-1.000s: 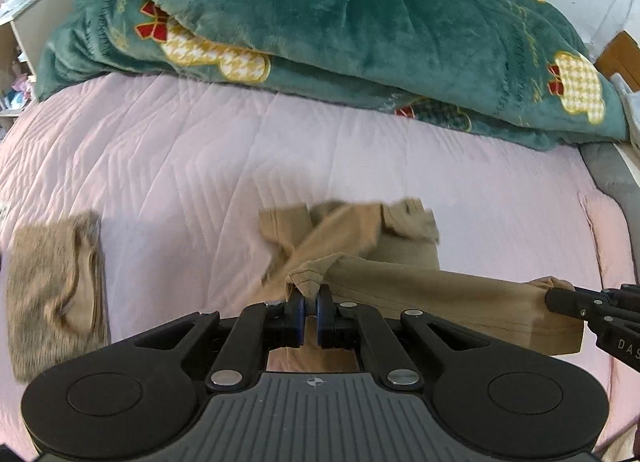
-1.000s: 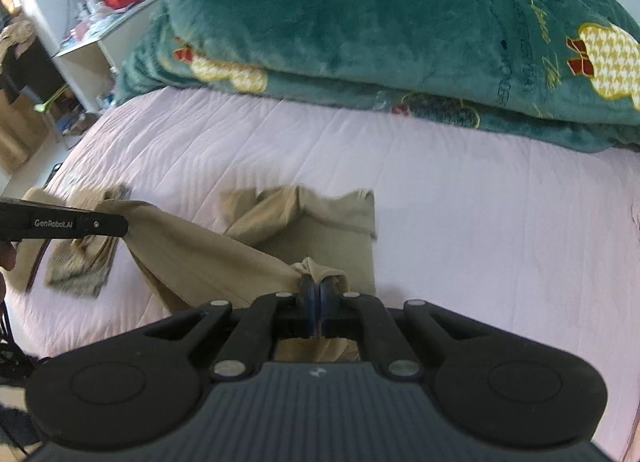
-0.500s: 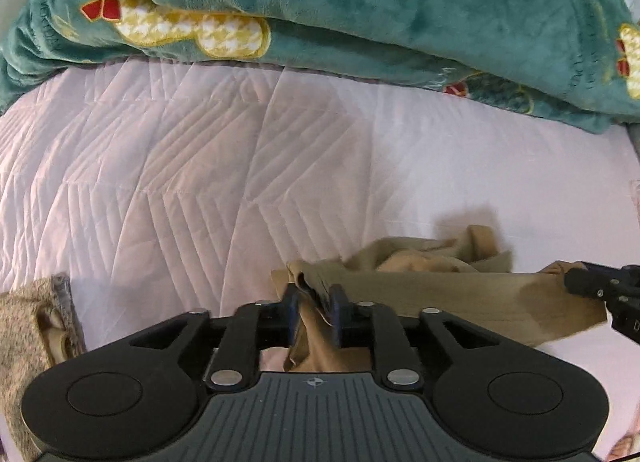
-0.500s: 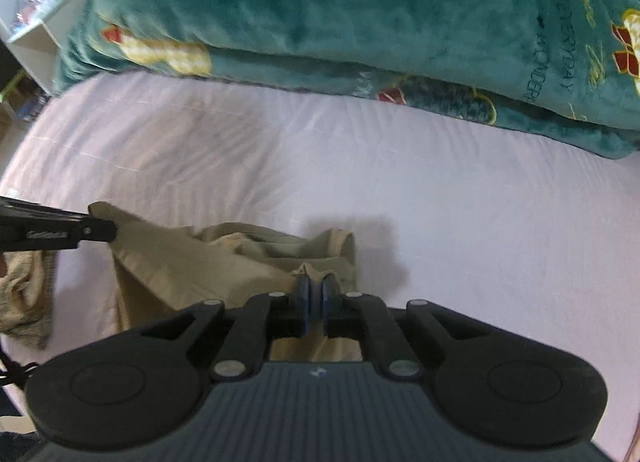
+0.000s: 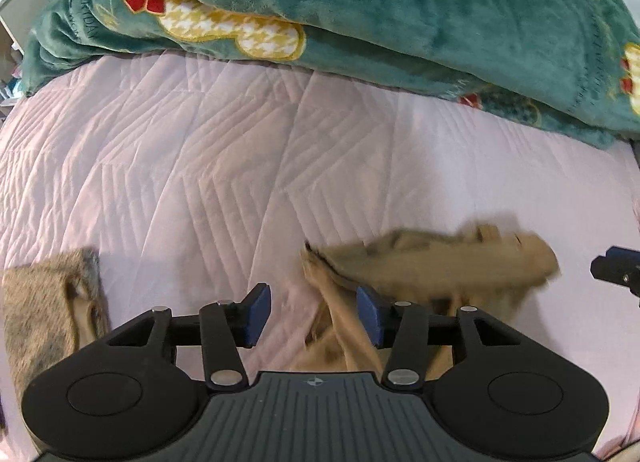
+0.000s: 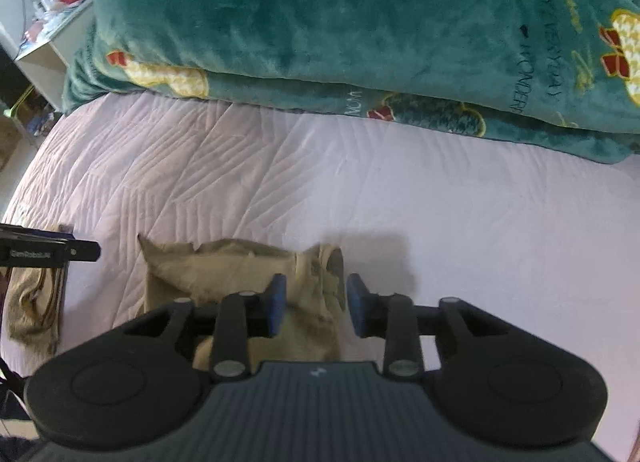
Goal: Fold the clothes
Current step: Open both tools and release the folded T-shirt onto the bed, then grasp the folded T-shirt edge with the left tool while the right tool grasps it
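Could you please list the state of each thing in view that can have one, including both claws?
Left claw: open, has just been opening, tan cloth between the pads, unpressed.
Right claw: open, has just been opening, cloth released.
Tan garment: folded over, rumpled, lying on the bed.
Furry garment: folded, lying flat at the left.
Green blanket: folded in a stack.

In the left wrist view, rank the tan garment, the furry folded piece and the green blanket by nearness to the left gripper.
1. Tan garment, partly between the left gripper's open jaws.
2. Furry folded piece, on the left.
3. Green blanket, across the far side.
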The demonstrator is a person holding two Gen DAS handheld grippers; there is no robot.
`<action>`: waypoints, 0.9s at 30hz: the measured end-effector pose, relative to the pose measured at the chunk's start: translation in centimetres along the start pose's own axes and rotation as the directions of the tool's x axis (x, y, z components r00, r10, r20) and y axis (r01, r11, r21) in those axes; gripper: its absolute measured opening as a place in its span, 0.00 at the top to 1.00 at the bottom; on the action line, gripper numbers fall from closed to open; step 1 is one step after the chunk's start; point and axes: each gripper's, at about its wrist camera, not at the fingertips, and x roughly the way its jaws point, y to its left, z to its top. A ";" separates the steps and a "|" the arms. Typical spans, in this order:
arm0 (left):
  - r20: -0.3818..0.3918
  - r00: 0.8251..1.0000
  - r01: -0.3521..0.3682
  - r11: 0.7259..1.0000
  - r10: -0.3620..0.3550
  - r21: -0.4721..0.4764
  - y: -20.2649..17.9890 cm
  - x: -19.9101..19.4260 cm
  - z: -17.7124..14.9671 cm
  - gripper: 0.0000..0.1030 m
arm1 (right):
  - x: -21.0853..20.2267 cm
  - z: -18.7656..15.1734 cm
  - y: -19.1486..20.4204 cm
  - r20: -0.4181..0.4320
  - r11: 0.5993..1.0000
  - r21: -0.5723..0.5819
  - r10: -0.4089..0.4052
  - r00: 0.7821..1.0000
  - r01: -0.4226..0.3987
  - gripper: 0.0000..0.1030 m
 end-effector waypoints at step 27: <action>-0.085 0.996 -0.026 0.998 0.021 -0.058 -6.5 7.4 -21.1 0.50 | 8.5 -17.6 -0.4 -0.162 0.999 0.026 -0.026 0.986 0.030 0.55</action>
